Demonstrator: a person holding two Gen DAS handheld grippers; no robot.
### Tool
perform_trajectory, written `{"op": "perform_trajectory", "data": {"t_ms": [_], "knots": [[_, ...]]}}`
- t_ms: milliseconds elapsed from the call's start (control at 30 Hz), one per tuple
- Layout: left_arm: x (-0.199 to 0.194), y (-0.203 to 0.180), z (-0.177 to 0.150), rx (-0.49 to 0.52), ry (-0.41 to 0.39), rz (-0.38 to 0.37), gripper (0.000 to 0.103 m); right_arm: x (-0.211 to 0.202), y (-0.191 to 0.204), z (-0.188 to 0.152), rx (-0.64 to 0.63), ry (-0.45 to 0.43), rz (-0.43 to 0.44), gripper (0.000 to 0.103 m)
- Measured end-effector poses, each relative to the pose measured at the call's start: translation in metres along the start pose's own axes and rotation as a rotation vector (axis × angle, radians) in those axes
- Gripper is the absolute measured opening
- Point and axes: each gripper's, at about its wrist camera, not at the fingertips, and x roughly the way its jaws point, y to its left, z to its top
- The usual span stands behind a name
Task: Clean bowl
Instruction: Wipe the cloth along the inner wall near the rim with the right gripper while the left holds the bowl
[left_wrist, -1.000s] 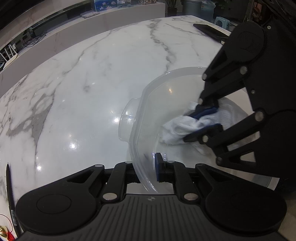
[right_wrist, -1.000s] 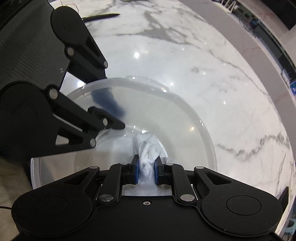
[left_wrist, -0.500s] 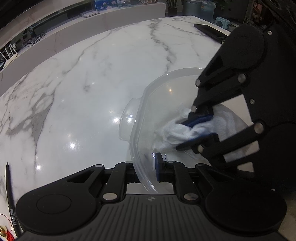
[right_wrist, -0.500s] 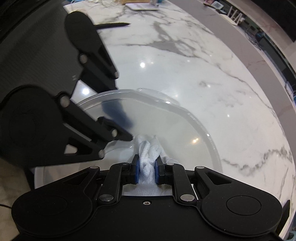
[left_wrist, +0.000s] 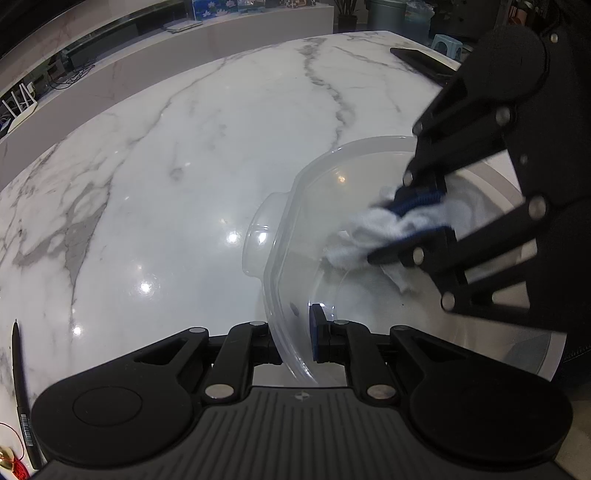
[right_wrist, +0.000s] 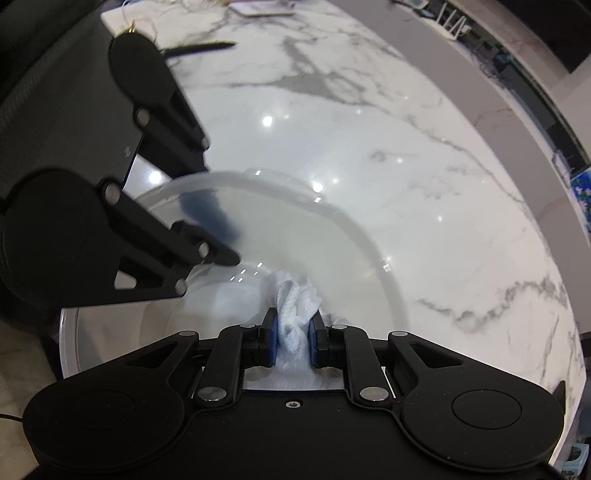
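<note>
Across the left wrist view, the clear plastic bowl (left_wrist: 295, 236) is tipped on its side over the white marble countertop (left_wrist: 166, 166), its opening turned toward the right gripper (left_wrist: 402, 230). The left gripper (left_wrist: 293, 341) is clamped on the bowl's near rim, one finger outside the wall, the blue pad (left_wrist: 316, 338) inside. Inside the bowl, the right gripper pinches a crumpled white cloth (left_wrist: 365, 229) against the inner wall. Left of the bowl lies a wide stretch of bare marble, running to a black pen (left_wrist: 22, 391) at the counter's near-left edge; beyond the bowl, a dark flat object (left_wrist: 421, 62) (too blurred to name) rests near the far edge.

From the right wrist view, the right gripper (right_wrist: 293, 341) is clenched on the white cloth (right_wrist: 295, 306), deep inside the bowl (right_wrist: 362, 236). The left gripper (right_wrist: 218, 236) holds the bowl's rim at the left. Right of the bowl, open marble (right_wrist: 424, 147) extends to the counter's curved edge.
</note>
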Motion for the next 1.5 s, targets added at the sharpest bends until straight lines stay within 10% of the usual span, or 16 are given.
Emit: {"op": "perform_trajectory", "data": {"t_ms": [633,1500], "knots": [[0.000,-0.001,0.001,-0.004,0.000,0.006,0.011,-0.046,-0.003,-0.010,0.055,-0.173,0.001,0.013],[0.000,-0.001,0.002,-0.012,0.000,0.008,0.011,-0.052,-0.008,-0.036,0.080,-0.031,-0.009,0.014]]}}
